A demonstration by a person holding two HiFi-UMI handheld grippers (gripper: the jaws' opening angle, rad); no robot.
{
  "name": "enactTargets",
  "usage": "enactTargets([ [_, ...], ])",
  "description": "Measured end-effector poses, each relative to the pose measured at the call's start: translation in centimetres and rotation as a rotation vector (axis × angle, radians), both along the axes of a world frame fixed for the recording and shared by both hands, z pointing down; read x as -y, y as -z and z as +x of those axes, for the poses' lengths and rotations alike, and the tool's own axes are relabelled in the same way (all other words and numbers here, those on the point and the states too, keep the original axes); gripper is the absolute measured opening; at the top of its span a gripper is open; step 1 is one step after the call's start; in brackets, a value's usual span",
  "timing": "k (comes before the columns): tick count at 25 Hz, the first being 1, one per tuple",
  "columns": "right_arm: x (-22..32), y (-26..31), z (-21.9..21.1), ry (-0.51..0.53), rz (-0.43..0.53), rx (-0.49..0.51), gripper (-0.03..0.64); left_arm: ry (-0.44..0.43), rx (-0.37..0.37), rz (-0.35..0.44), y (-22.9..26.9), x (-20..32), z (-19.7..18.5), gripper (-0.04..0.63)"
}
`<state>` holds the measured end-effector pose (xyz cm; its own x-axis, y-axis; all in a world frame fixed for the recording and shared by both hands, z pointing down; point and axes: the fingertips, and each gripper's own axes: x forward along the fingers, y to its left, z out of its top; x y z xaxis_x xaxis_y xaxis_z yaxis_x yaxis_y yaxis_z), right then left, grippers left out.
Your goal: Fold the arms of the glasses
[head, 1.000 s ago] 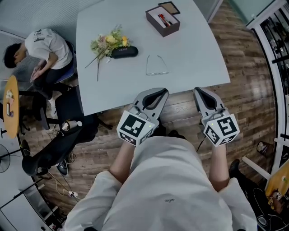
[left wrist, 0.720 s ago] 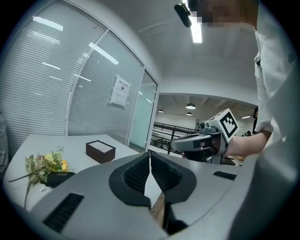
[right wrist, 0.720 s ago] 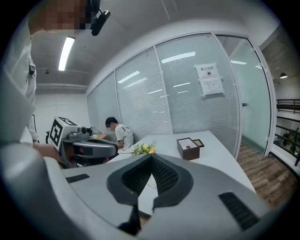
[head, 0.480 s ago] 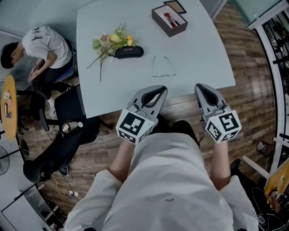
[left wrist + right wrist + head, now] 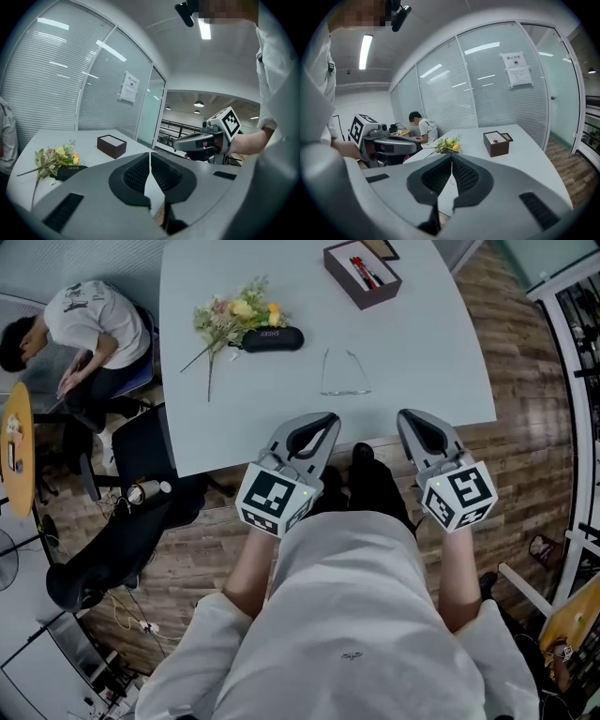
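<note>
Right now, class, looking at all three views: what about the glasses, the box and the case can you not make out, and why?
Glasses: head view, too small and thin to show the hinges; left gripper view, hidden behind the left gripper's shut fingers.
Box: head view, red contents too small to name.
Case: head view, print too small to read.
Table: head view, far edge cut off by the picture's top.
</note>
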<state>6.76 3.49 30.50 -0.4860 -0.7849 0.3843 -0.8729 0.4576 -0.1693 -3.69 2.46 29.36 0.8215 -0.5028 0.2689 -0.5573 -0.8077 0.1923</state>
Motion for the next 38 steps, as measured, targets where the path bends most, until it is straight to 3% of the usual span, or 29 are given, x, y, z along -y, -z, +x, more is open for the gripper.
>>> enactTargets([
  [15, 5.3, -1.5, 0.3, 0.204, -0.033, -0.016, 0.080, 0.133, 0.059, -0.028, -0.8, 3.7, 0.7, 0.030],
  [27, 7.5, -2.7, 2.1, 0.324, -0.053, -0.023, 0.155, 0.186, 0.153, -0.064, -3.0, 4.8, 2.3, 0.166],
  [38, 6.6, -6.6, 2.4, 0.414, -0.102, -0.072, 0.173, 0.231, 0.214, -0.137, -7.3, 4.1, 3.0, 0.187],
])
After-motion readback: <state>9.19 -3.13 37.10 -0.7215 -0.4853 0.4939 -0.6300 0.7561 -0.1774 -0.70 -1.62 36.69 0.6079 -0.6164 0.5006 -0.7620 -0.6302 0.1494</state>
